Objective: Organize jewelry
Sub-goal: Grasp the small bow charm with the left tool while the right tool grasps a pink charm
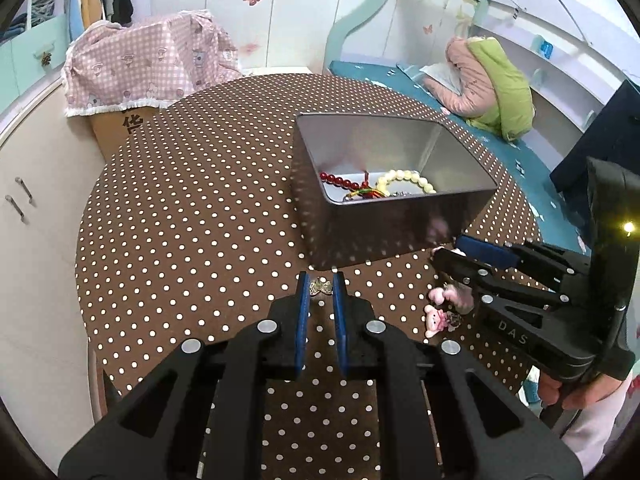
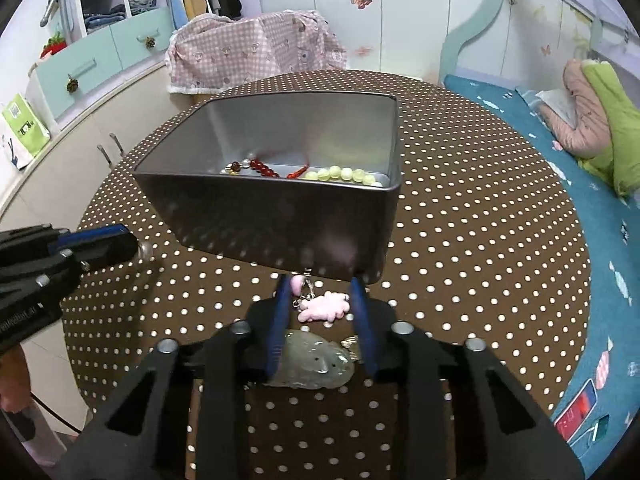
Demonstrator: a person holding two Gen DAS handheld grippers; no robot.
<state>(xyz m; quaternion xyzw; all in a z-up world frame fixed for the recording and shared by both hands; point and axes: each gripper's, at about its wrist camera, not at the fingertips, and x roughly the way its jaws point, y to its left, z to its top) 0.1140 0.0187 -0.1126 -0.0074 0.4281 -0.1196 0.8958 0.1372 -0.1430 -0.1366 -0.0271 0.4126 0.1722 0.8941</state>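
Metal rectangular tin (image 2: 280,216) | round beads | dotted tablecloth (image 2: 480,240)

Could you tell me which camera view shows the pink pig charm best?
The right wrist view: the pink pig charm lies on the table between the right tongs, unobstructed. The left wrist view shows it small, beside the right tongs.

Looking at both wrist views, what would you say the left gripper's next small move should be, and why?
Probably carry it forward over the metal tin and release. The left gripper is shut on a small bow-shaped ornament, and the tin just ahead already holds the red beads and pale bead bracelet. The right gripper is occupied with the pink charm.
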